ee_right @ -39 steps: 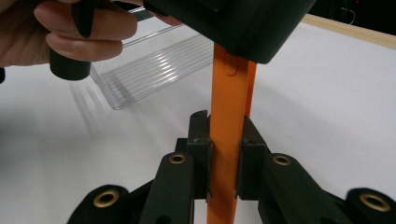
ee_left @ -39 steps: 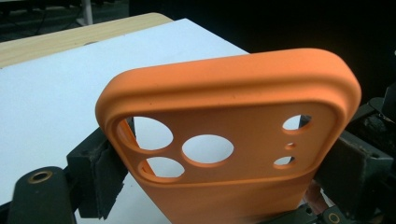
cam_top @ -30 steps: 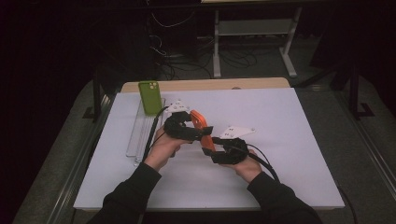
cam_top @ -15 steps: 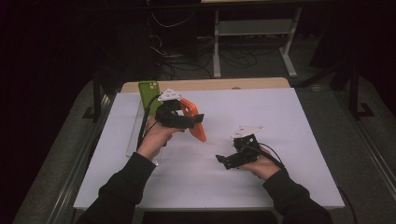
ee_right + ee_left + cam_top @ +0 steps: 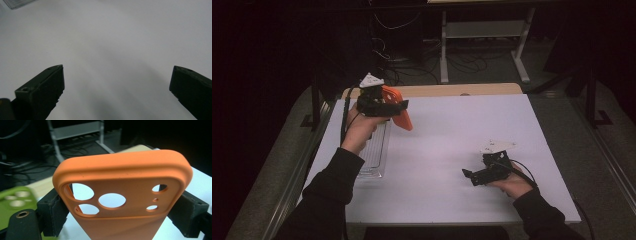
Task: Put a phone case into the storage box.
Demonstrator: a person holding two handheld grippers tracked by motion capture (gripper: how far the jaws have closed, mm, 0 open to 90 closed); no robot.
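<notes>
Now the left gripper (image 5: 387,107) clamps the orange phone case (image 5: 399,111), raised at upper left above the clear tray (image 5: 374,155). Right gripper (image 5: 474,176), jaws just opened wide and empty, sits withdrawn at lower right; handover appears complete.

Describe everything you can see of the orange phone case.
The orange phone case looks like matte, soft silicone with rounded corners and a raised rim. Its camera end has three large round cut-outs on one side and three smaller holes on the other. It is empty, held above the white table near the clear plastic tray, clamped across its width by the left gripper, whose black jaws press both long edges.
</notes>
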